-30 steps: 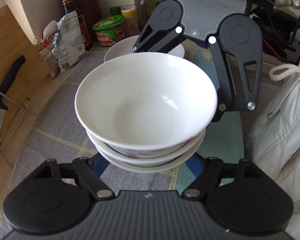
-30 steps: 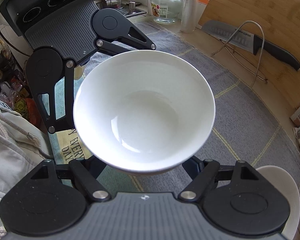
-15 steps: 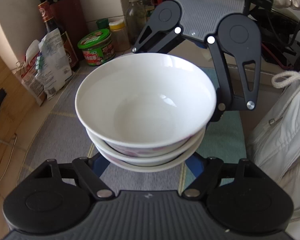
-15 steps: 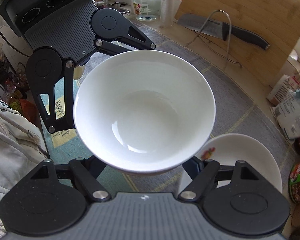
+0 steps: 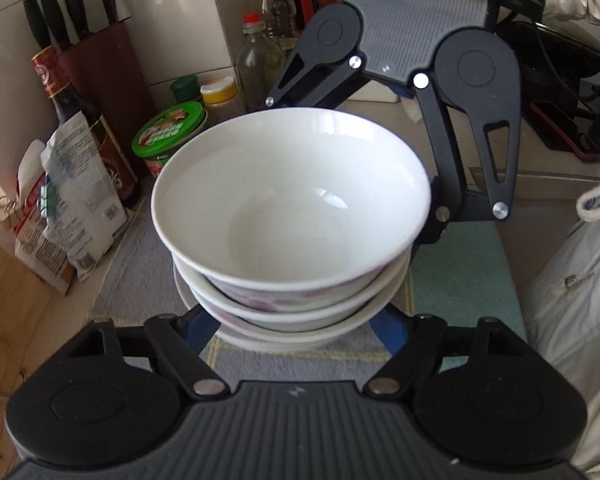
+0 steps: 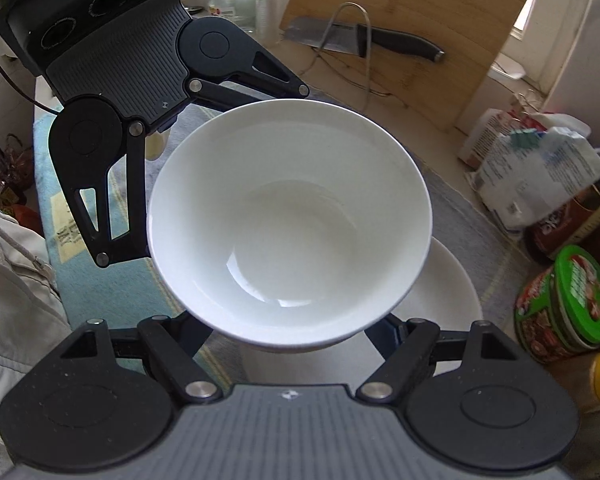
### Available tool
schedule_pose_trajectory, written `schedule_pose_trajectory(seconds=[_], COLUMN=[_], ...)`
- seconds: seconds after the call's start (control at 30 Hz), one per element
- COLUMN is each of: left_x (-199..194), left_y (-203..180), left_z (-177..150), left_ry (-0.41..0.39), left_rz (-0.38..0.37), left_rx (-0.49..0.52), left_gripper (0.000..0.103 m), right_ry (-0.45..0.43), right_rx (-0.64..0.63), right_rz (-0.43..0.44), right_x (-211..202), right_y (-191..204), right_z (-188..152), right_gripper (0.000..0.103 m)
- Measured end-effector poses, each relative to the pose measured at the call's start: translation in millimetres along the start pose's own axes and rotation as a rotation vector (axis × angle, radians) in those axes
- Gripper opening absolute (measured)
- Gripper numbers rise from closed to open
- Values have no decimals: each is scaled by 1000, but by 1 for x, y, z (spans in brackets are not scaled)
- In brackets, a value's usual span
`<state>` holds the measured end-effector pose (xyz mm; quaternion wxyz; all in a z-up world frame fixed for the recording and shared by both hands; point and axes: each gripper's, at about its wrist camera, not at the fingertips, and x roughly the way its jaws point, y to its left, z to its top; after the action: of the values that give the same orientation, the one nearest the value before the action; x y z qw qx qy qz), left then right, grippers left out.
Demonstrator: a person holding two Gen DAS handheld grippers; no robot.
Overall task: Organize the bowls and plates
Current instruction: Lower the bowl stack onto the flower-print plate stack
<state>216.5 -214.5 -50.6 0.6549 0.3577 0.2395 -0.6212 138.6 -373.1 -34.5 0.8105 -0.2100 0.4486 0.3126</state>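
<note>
I carry the stack of 3 bowls (image 5: pixel 292 216), my left tongs (image 5: pixel 296 320) and right tongs (image 6: pixel 296 328) gripping it from opposite sides; next it must settle squarely onto the plate (image 6: pixel 452 296) just below.

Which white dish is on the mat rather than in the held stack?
The shallow white dish lying alone on the grey mat beside the green-lidded tub. The others form the bowl stack held above it.

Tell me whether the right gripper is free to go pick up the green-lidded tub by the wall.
Probably not as things stand. The right gripper is shut on the stack of bowls, shared with the left gripper. The green-lidded tub sits close and unblocked, but the stack must go down first.
</note>
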Motion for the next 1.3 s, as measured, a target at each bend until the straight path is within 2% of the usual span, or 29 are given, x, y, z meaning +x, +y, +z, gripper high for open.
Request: schedule_pose_trajectory(seconds=[0.23, 0.57, 1.3], left_x=[27, 47, 54], left_y=[10, 16, 18], left_z=[16, 25, 23], left_ry=[2, 5, 18], left_rz=[-9, -22, -41], left_rx=[9, -4, -27], left_gripper=[80, 80, 80], right_ry=[22, 37, 61], right_rx=[12, 38, 58], right_rz=[-30, -24, -4], right_x=[2, 8, 17], right_y=[-27, -49, -59], right_z=[-12, -20, -22], right_gripper=[84, 84, 84])
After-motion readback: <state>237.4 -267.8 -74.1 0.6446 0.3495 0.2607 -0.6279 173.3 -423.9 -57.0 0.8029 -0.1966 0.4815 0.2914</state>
